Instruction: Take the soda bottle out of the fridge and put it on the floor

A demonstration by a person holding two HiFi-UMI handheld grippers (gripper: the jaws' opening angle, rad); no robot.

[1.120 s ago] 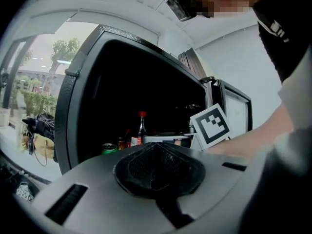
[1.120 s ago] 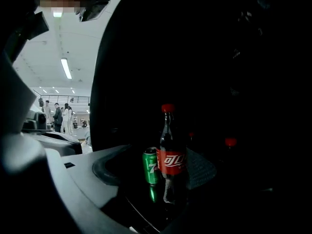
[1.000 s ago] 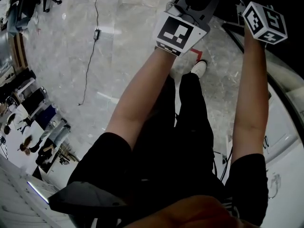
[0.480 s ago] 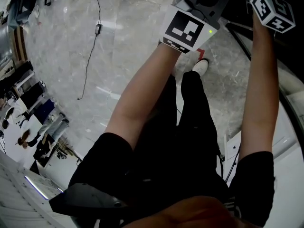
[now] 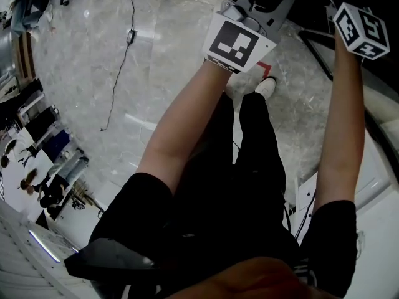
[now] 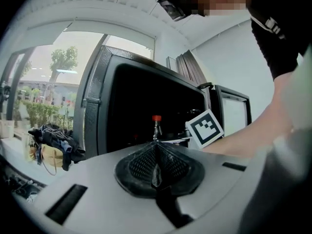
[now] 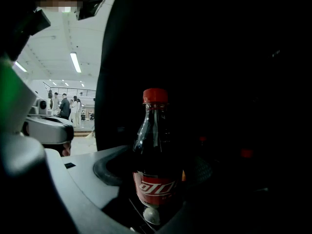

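Closing round the soda bottle [image 7: 157, 160] standing inside the dark fridge [image 6: 95, 106]: right gripper [image 7: 158, 173] jaws have just been narrowing, wide apart, pads not visibly pressing. Left gripper [image 6: 155, 162] clamped together, empty. Bottle looks full: heavy, smooth, slippery; take it at the label

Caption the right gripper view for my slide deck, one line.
Red-capped soda bottle stands upright in the dark fridge, between the jaws of the right gripper, which have just been closing.
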